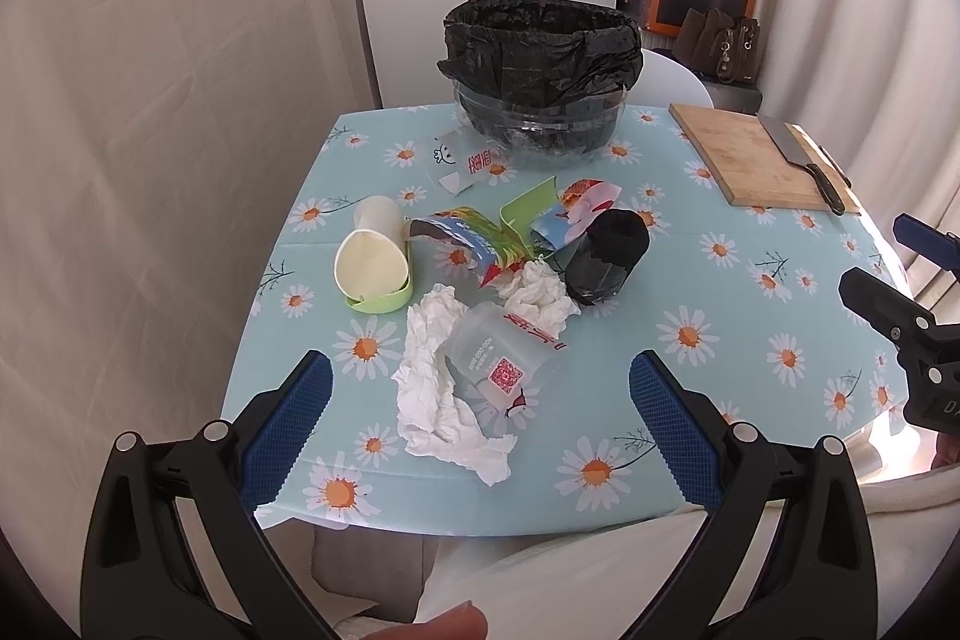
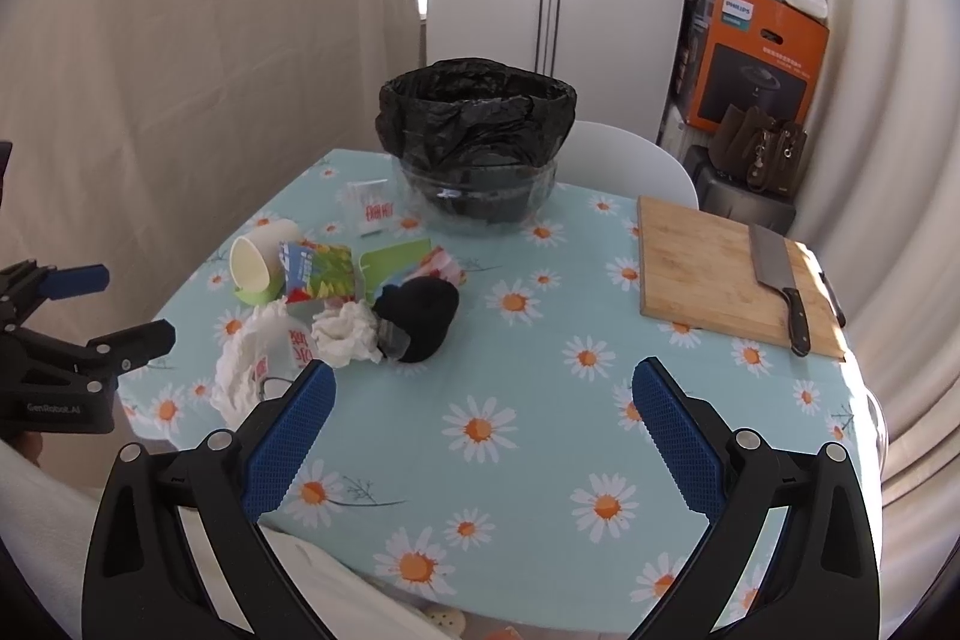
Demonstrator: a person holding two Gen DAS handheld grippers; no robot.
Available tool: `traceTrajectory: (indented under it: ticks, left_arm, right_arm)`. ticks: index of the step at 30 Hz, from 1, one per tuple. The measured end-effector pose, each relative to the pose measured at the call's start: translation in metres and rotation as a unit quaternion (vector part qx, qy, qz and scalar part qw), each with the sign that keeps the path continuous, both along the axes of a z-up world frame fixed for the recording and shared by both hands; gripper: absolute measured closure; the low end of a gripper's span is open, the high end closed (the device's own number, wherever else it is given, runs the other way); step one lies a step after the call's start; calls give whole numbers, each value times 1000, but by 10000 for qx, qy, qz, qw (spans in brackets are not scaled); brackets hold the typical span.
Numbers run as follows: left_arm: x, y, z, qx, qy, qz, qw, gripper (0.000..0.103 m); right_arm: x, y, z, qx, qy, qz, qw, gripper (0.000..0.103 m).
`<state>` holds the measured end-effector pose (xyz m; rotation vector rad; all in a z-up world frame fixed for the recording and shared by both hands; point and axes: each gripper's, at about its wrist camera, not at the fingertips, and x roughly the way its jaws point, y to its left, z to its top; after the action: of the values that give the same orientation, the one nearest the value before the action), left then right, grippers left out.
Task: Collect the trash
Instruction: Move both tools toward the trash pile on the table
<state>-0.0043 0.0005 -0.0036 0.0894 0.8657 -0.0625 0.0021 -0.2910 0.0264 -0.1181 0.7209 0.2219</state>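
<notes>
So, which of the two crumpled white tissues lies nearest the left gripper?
The larger crumpled white tissue, between the left gripper's fingers; the smaller tissue sits farther back.

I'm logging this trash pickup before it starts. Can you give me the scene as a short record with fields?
bin: black-lined bin at the table's far edge
trash: tissue, clear cup, paper cup, wrappers, black roll, clustered mid-table
not trash: knife on cutting board, far right
left gripper: open, empty, above tissue
right gripper: open, empty, over bare tablecloth
</notes>
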Motion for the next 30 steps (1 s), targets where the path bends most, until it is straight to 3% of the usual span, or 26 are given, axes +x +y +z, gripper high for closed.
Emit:
traceTrajectory:
  ticks: [30]
  left_arm:
    - [3,-2,-7,-10,160,-36,9999,6]
  right_arm:
    - [5,4,-4,12,83,44,10000,8]
